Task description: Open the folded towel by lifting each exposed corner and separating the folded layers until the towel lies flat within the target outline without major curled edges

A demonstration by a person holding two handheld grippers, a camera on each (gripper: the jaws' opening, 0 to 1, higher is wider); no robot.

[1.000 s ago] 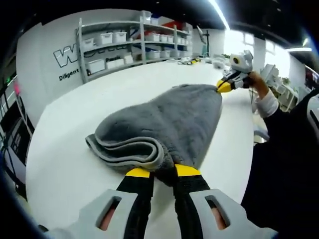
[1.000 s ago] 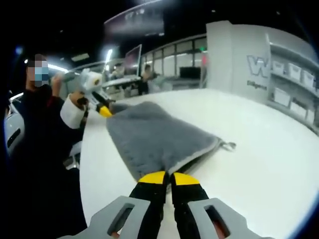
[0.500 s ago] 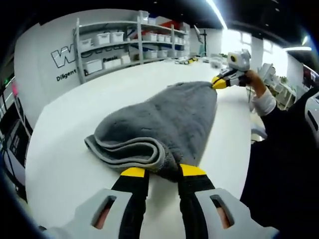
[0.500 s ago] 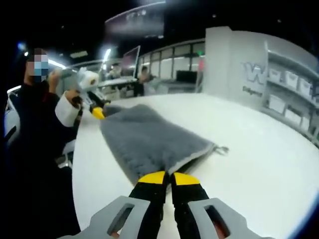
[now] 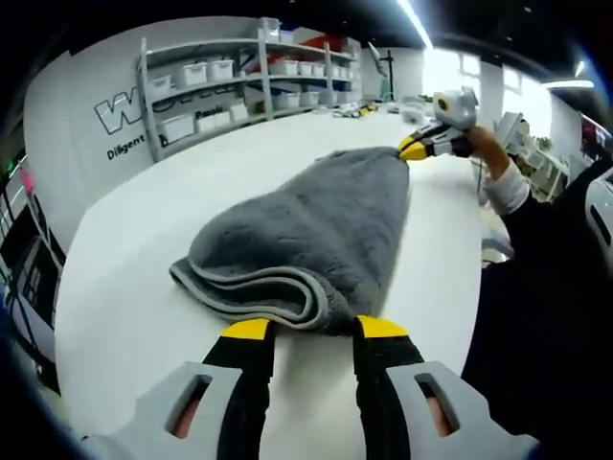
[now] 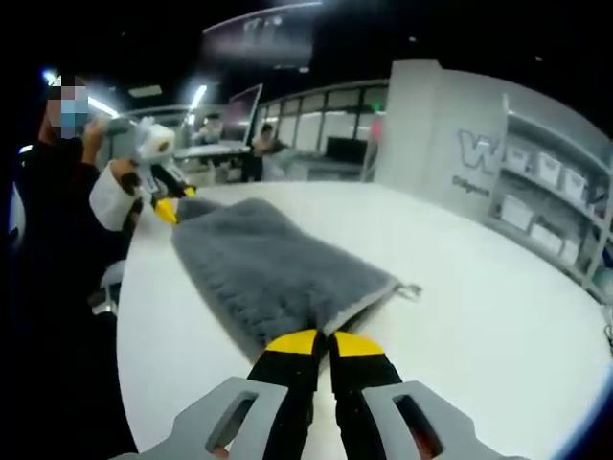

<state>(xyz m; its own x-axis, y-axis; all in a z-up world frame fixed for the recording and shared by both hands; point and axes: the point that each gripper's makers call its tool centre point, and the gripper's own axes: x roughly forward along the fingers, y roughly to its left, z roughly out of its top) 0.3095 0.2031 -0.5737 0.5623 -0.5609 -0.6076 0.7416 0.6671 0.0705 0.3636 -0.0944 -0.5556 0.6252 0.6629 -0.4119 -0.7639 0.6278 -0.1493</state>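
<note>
**Stretching the towel between your two grippers**

Lying lengthwise on the white worktop (image 5: pixel 124 287), the grey towel (image 5: pixel 316 230) is still folded: at the end nearest your left gripper (image 5: pixel 314 332) you can see its layers curled over one another in a thick roll with a pale hem. Your left fingers (image 5: pixel 247 331) stand apart, one on each side of that rolled end, and their yellow tips sit just at the fabric's edge; whether they touch it you cannot tell. At the far end of the same view, your right gripper (image 5: pixel 412 150) pinches the towel's narrow tip, with your hand (image 5: pixel 476 146) and white cuff behind it.

From the right gripper view, the towel (image 6: pixel 278 273) runs away from you across the worktop (image 6: pixel 479 326), wide near the camera and tapering toward the far end. Your right gripper (image 6: pixel 321 342) has its fingers (image 6: pixel 292 343) closed together on the near corner, the cloth bunched between the yellow tips. A small loop tag (image 6: pixel 412 288) sticks out from the towel's right edge. Your left gripper (image 6: pixel 165 211) shows at the far end beside the fabric, held by your hand in a white cuff (image 6: pixel 112 199).

Behind the worktop in the left gripper view stand shelves (image 5: pixel 239 86) loaded with white bins, against a wall with dark lettering (image 5: pixel 120 110).
</note>
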